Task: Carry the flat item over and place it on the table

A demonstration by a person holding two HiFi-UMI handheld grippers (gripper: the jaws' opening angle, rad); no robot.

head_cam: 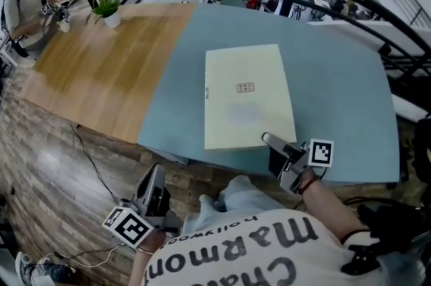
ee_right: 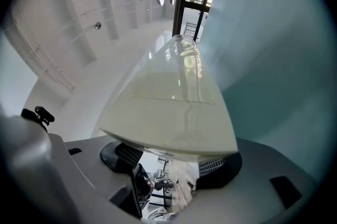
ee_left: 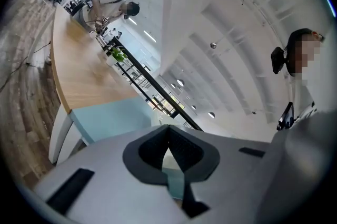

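Flat item (head_cam: 248, 97), seemingly loose, on table (head_cam: 340, 86)

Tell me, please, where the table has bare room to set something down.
The wooden top between the plant and the teal surface is bare, as is the teal right of the flat item. The near edge is crowded: the right gripper sits at the item's corner.
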